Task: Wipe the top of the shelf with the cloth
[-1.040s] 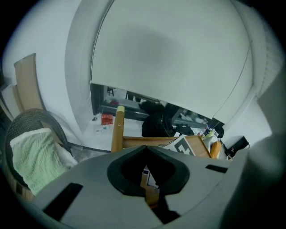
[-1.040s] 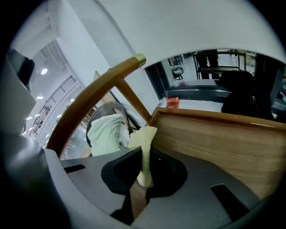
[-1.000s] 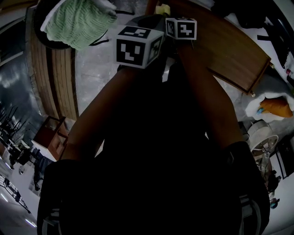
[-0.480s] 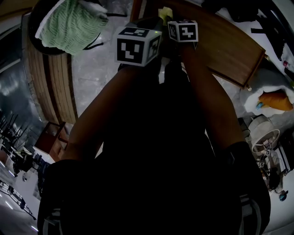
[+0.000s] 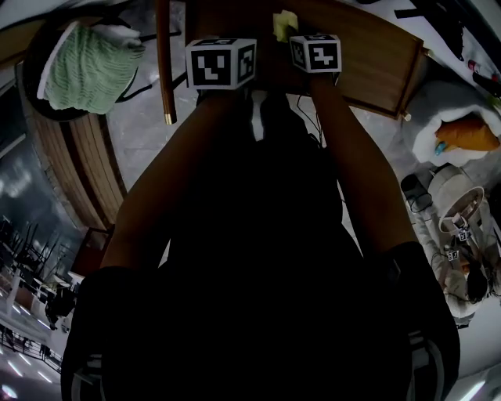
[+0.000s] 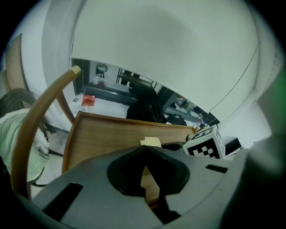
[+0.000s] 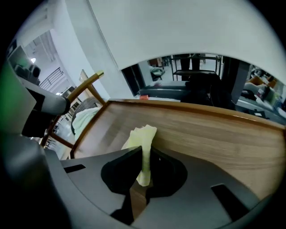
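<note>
The wooden shelf top (image 5: 368,55) runs across the upper part of the head view. A pale yellow cloth (image 7: 142,138) hangs pinched in my right gripper (image 7: 144,154), which is shut on it just above the shelf top (image 7: 214,138). From the head, the cloth (image 5: 284,23) shows just left of the right marker cube (image 5: 315,53). My left gripper (image 6: 144,154) is shut with nothing in it, close beside the right one. Past its jaws I see the cloth (image 6: 151,142) and the shelf top (image 6: 103,134). My arms hide the near part of the shelf.
A chair with a curved wooden back rail (image 6: 40,112) stands left of the shelf, a green knitted throw (image 5: 86,66) draped on it. A white bag with something orange (image 5: 466,133) lies on the floor to the right. A white wall rises behind the shelf.
The head view has swung round: the shelf now lies squarely ahead and the chair with the green throw has slid left. Both grippers stay side by side, the cloth still held.
</note>
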`<state>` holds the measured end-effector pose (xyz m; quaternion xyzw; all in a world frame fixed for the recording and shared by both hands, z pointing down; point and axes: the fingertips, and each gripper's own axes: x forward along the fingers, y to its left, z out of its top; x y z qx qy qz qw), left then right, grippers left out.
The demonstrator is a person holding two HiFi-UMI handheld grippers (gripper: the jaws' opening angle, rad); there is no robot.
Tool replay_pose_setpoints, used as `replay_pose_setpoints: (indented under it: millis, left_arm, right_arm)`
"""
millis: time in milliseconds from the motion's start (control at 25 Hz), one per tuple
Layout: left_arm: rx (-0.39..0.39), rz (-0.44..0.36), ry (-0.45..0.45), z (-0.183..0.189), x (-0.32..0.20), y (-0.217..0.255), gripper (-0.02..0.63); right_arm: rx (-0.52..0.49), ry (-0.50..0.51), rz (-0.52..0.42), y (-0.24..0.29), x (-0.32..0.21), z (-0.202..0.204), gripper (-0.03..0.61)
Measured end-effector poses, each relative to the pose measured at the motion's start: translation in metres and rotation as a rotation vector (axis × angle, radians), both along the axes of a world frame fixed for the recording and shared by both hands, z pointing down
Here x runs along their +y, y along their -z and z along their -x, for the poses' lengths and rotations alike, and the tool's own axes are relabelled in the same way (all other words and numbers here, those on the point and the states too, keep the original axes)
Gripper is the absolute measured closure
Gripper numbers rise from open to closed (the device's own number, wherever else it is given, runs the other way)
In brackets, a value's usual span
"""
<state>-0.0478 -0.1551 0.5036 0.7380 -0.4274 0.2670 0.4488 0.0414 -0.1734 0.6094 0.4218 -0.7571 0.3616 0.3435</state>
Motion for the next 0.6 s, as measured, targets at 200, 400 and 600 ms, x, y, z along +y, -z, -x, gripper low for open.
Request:
replay_pose_setpoints:
  millis: [200, 400, 600]
  left_arm:
    - [-0.004, 0.020, -0.072, -0.061, 0.014, -0.017, 0.603]
    - [0.013, 0.032, -0.144, -0.119, 0.017, -0.031, 0.603]
    - [0.012, 0.005, -0.230, -0.177, 0.015, -0.030, 0.603]
  right_arm:
    - [0.021, -0.056, -0.012, -0.002, 0.011, -0.071, 0.535]
    - [0.051, -0.114, -0.015, 0.005, 0.015, -0.130, 0.535]
    - [0.089, -0.168, -0.028, 0.008, 0.020, -0.189, 0.535]
